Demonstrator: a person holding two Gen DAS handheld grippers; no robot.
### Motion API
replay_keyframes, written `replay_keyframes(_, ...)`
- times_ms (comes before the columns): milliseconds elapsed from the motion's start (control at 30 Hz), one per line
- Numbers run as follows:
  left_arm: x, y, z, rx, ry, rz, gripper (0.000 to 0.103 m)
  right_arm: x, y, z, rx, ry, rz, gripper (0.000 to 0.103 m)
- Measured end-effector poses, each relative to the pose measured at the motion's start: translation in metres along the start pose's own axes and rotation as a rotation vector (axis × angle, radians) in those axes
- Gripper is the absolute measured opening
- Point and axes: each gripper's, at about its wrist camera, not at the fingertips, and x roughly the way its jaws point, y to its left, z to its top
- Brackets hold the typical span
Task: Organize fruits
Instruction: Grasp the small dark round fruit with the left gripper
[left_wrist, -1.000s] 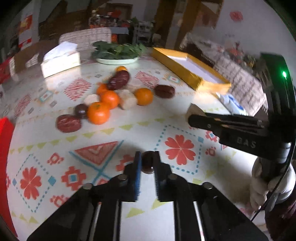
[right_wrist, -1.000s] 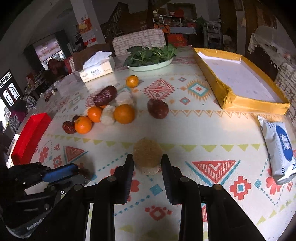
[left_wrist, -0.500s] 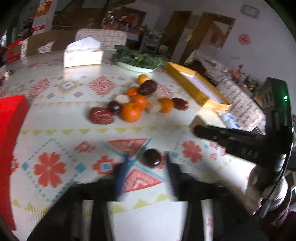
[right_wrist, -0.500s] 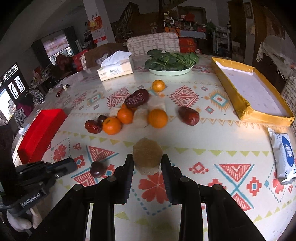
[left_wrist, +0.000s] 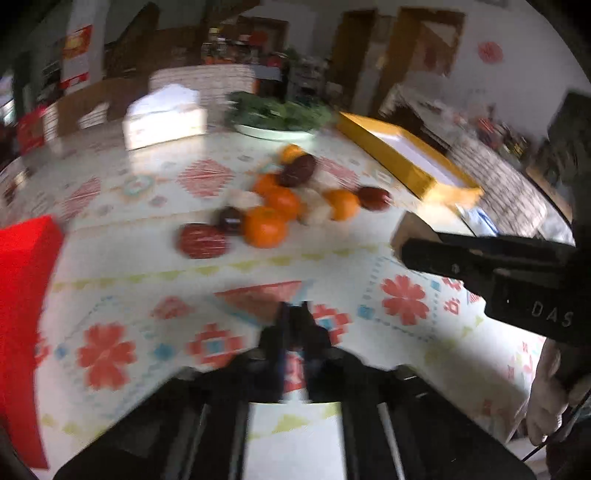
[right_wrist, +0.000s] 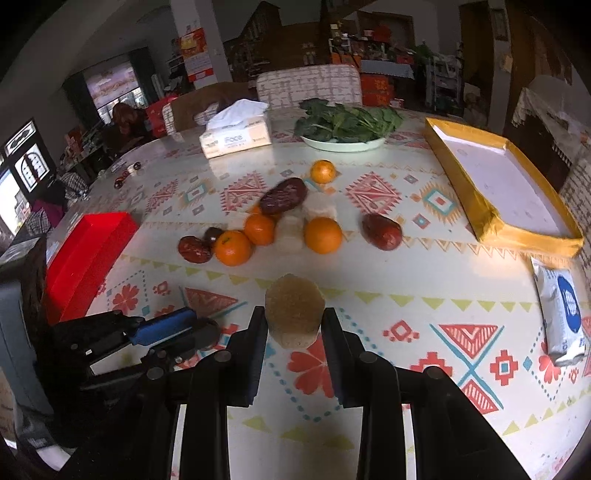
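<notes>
Your right gripper (right_wrist: 293, 319) clamps a tan, rough-skinned round fruit (right_wrist: 294, 309) just above the patterned tablecloth (right_wrist: 388, 266). Your left gripper (left_wrist: 294, 314) is pinched together with nothing between its fingers. Farther on, oranges (right_wrist: 233, 248) and dark red fruits (right_wrist: 381, 231) lie clustered mid-table, between a red box (right_wrist: 86, 254) and a yellow tray (right_wrist: 484, 221).

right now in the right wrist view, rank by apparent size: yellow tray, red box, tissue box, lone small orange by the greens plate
1. yellow-rimmed shallow tray
2. red rectangular box
3. white tissue box
4. small round orange

Tissue box sits farther back, so its rank against the red box is unsure.
</notes>
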Motion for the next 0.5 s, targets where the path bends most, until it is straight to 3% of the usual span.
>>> replay_keyframes(167,-0.052,0.068,-0.004,-0.173,-0.095,0.014,0.000,0.002,0.037,0.013,-0.064,-0.006,0.046,0.033)
replay_keyframes(300,-0.059,0.100,-0.012,-0.255,-0.084,-0.032,0.002,0.009,0.060,0.023,-0.083,-0.013,0.083,0.033)
replay_keyframes(400,-0.042,0.089,-0.014,-0.229,-0.043,-0.079,0.030,0.014,0.067,0.024,-0.074,-0.009,0.098,0.033)
replay_keyframes(433,-0.037,0.081,-0.014,-0.211,-0.040,-0.106,0.045,0.015,0.067,0.024,-0.071,-0.006,0.097,0.033)
replay_keyframes(500,-0.028,0.066,-0.013,-0.168,-0.035,-0.155,0.052,0.016,0.066,0.022,-0.061,0.003,0.085,0.033)
